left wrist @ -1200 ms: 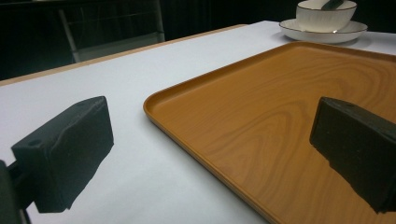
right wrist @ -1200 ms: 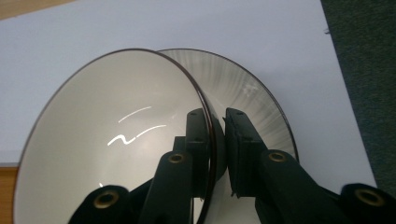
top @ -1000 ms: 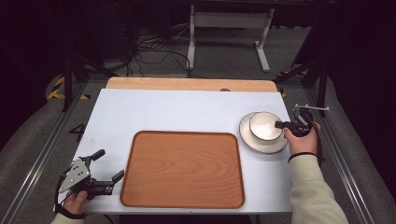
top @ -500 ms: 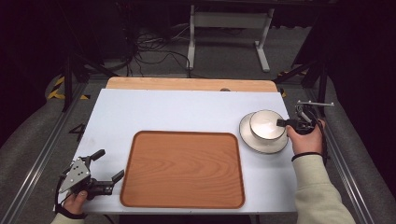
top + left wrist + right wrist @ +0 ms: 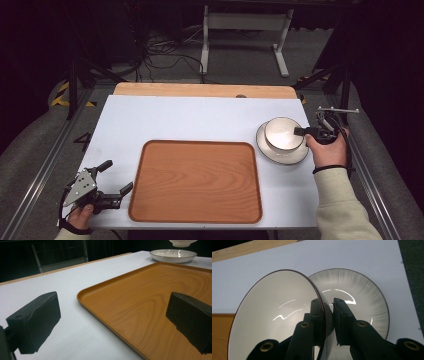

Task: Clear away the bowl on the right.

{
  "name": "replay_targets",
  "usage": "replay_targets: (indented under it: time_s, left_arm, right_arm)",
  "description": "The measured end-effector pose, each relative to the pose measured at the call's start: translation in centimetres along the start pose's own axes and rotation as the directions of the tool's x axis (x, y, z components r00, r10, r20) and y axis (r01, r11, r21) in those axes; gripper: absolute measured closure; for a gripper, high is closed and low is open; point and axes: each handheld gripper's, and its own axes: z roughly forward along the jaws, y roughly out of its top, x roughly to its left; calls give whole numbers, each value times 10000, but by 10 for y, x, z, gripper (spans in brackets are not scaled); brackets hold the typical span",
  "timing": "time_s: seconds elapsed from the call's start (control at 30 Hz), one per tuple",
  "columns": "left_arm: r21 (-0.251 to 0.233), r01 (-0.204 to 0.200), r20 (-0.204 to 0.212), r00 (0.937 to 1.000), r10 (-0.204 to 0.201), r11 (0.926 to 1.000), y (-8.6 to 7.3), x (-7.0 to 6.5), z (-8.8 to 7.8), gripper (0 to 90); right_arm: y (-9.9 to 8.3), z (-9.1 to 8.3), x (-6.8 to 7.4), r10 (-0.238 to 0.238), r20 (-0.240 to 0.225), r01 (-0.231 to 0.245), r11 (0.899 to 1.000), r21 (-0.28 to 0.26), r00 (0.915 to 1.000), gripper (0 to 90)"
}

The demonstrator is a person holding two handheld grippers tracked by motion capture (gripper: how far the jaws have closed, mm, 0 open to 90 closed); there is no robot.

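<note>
Right hand [image 5: 327, 150] at the table's right edge, working the right gripper [image 5: 300, 131]. Its jaws are pinching the rim of a white bowl [image 5: 283, 134], one jaw inside the wall and one outside; the right gripper view shows the thin dark-edged rim caught between them. The bowl is hanging just above a white plate [image 5: 280, 154], clear of it: in the left gripper view the bowl's underside [image 5: 181, 242] is floating over the plate [image 5: 173, 253] with a gap between.

The plate is sitting on the pale blue table top [image 5: 190, 120], just beside the right edge of a wooden tray [image 5: 197, 181]. The tray is lying bare at the near middle of the table.

Left hand [image 5: 80, 217] at the near left corner, resting the left gripper [image 5: 116, 177] close to the tray's left edge. Its jaws are standing wide apart with nothing between them.
</note>
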Motion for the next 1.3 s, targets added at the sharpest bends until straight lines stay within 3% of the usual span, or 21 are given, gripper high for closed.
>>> replay_targets:
  time_s: [0.57,0.83,1.3]
  left_arm:
    - [-34,0,-6,10000,0,10000,0,0,0,2]
    - [-34,-15,-1,10000,15,10000,0,0,0,2]
    - [-37,-20,2,10000,20,10000,0,0,0,2]
  right_arm:
    - [-8,1,49,-716,-922,749,9967,328,9932,788]
    - [-15,6,77,-1085,-1661,1196,9911,586,9801,788]
    - [-25,13,128,-1741,-2655,2038,9750,883,9482,788]
